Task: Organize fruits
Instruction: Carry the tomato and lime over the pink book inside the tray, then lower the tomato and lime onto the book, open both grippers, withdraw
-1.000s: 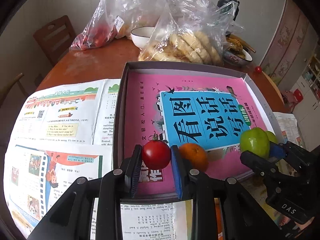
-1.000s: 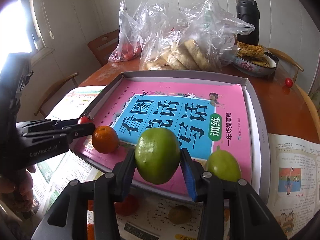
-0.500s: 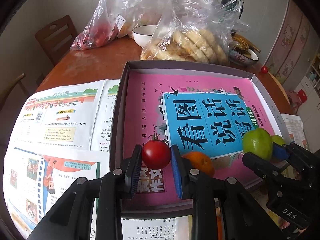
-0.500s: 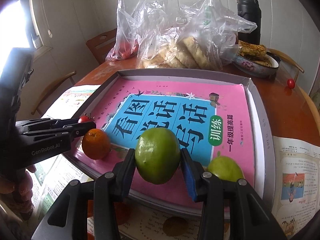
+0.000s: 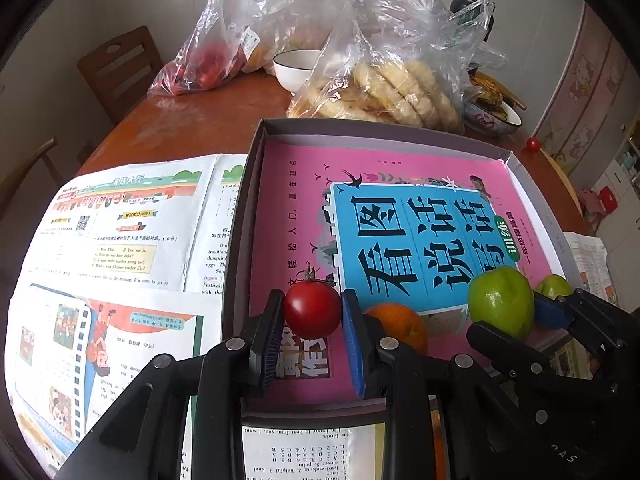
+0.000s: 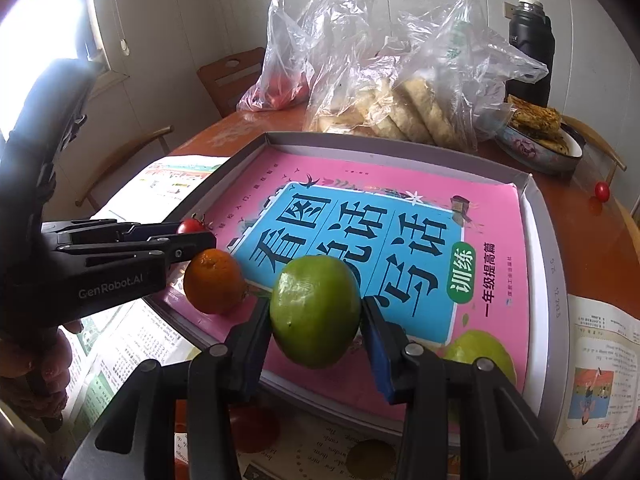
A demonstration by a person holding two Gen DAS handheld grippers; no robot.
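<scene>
My left gripper (image 5: 313,313) is shut on a red tomato (image 5: 312,309) and holds it over the near left of the grey tray (image 5: 256,152). My right gripper (image 6: 316,318) is shut on a green fruit (image 6: 315,316) over the tray's near edge. An orange (image 6: 214,282) and a second green fruit (image 6: 484,350) lie in the tray on a pink and blue book (image 6: 400,240). The left gripper (image 6: 188,236) shows in the right wrist view with the tomato (image 6: 191,225). The right gripper (image 5: 516,316) shows in the left wrist view with the green fruit (image 5: 500,300).
Printed sheets (image 5: 112,240) cover the round wooden table (image 5: 200,120). Plastic bags with flatbread (image 5: 400,88) and red fruit (image 5: 200,68), a white bowl (image 5: 298,66), a dish of food (image 6: 540,140), a black flask (image 6: 530,48) and a loose cherry tomato (image 6: 601,191) stand behind the tray. Chairs surround the table.
Both grippers have moved forward over the tray with their fruit still held. The orange and second green fruit have not moved.
</scene>
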